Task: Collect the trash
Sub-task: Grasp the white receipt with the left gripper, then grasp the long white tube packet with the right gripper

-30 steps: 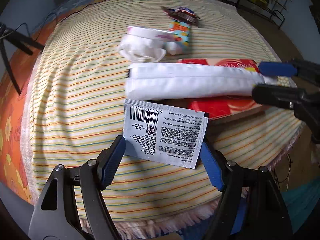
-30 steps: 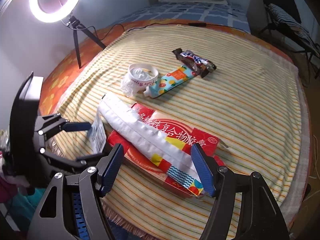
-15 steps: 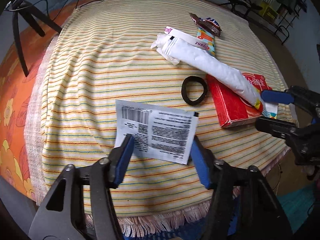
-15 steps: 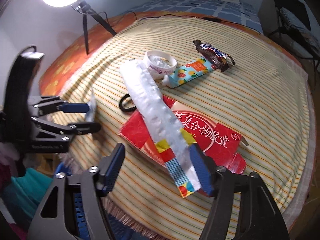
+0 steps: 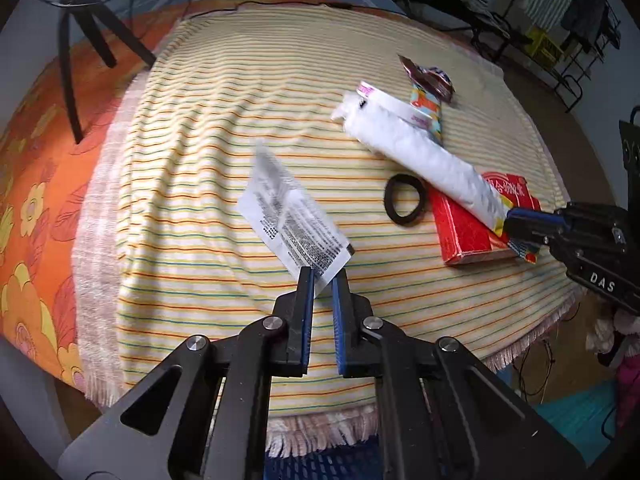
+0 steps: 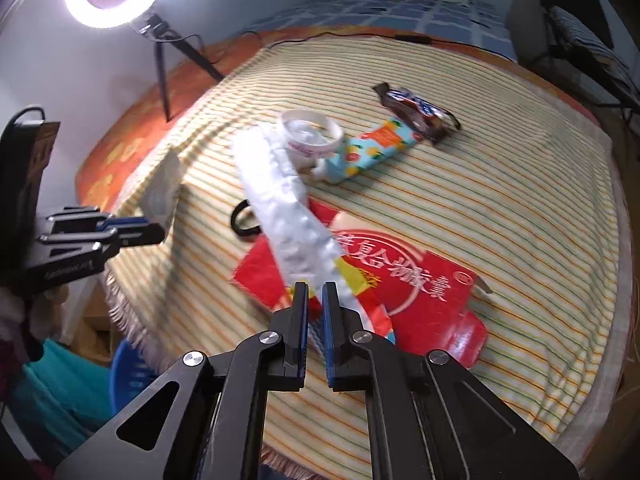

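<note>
Left claw [image 5: 321, 278] pinches sachet [image 5: 292, 218] by one corner, right claw [image 6: 315, 294] clamps long wrapper [image 6: 288, 208] end; both thin grips could slip before the bin

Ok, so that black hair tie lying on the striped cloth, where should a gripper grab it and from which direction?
The black hair tie lies flat as an open ring, so probably come straight down from above and pinch one band, one finger inside the loop. Take its left arc: the red box and the long white wrapper crowd the right side. Both grippers are full now.
</note>
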